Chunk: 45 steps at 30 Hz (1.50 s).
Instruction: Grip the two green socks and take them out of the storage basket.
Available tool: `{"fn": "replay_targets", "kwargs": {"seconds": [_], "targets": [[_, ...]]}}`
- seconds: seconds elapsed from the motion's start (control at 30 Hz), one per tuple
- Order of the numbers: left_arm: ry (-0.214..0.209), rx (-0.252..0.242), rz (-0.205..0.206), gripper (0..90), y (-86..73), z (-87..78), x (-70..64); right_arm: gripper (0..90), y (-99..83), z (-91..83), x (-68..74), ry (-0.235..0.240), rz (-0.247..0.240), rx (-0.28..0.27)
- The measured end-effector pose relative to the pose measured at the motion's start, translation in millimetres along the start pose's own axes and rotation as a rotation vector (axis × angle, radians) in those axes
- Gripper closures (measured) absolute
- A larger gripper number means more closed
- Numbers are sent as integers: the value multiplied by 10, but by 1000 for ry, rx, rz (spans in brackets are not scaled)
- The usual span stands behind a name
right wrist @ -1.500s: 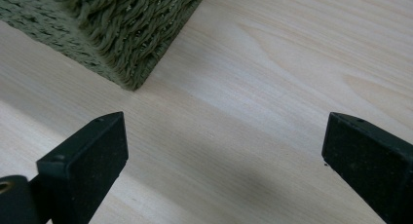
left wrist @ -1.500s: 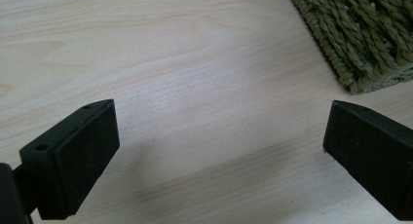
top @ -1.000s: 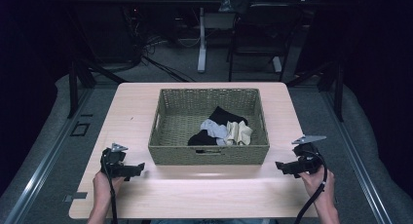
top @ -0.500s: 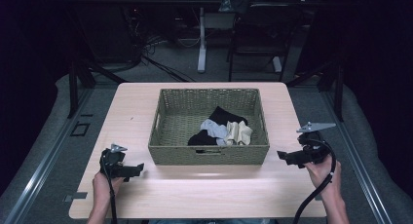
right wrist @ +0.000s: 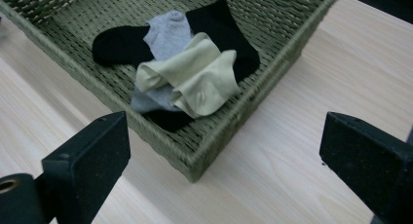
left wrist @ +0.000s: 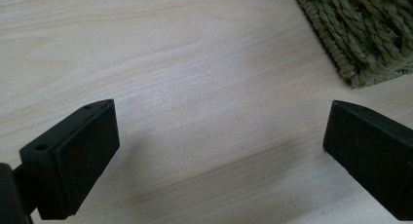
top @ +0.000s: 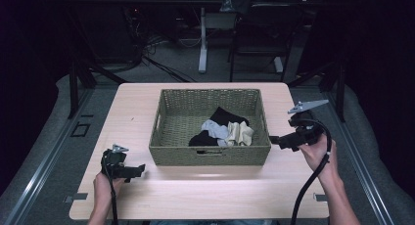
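Right gripper (top: 275, 140) hung wide open and empty just right of the wicker basket (top: 210, 154), aimed at the socks (right wrist: 187, 75) heaped in its near right corner. Left gripper (top: 139, 170) also open, empty, low over bench (top: 205, 191). Best approach: clear rim, pinch the top yellow sock (right wrist: 199, 83) alone.

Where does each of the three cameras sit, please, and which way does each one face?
High view: above the person's side, facing forward and down on the table; both forearms, left gripper and right gripper show.
Left gripper view: rides the left gripper, facing bare tabletop and a basket corner; its black fingers show.
Right gripper view: rides the right gripper, facing the socks; its fingers show.
All three share the basket.
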<state>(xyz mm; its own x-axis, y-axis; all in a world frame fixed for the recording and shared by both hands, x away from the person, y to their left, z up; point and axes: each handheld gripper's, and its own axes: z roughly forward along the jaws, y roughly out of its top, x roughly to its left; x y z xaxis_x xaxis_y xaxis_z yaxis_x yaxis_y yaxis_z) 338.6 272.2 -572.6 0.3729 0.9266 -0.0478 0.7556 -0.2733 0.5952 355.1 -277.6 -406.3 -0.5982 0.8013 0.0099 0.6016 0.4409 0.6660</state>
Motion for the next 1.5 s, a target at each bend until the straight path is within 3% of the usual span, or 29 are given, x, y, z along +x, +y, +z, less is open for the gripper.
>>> {"fn": "replay_targets", "kwargs": {"seconds": [0.33,0.77,1.2,1.4,1.5], "targets": [[-4,2,1,1,-2,-3,2,47,333,219,67,33,-36,39],[-3,7,5,1,-3,4,-2,73,666,745,208,74,-52,116],[2,7,3,1,-6,7,-8,149,784,1140,269,77,-39,210],[4,9,6,1,-7,10,-9,242,797,1367,291,72,-10,273],[0,17,11,1,-4,7,-6,265,789,1426,311,67,2,274]]}}
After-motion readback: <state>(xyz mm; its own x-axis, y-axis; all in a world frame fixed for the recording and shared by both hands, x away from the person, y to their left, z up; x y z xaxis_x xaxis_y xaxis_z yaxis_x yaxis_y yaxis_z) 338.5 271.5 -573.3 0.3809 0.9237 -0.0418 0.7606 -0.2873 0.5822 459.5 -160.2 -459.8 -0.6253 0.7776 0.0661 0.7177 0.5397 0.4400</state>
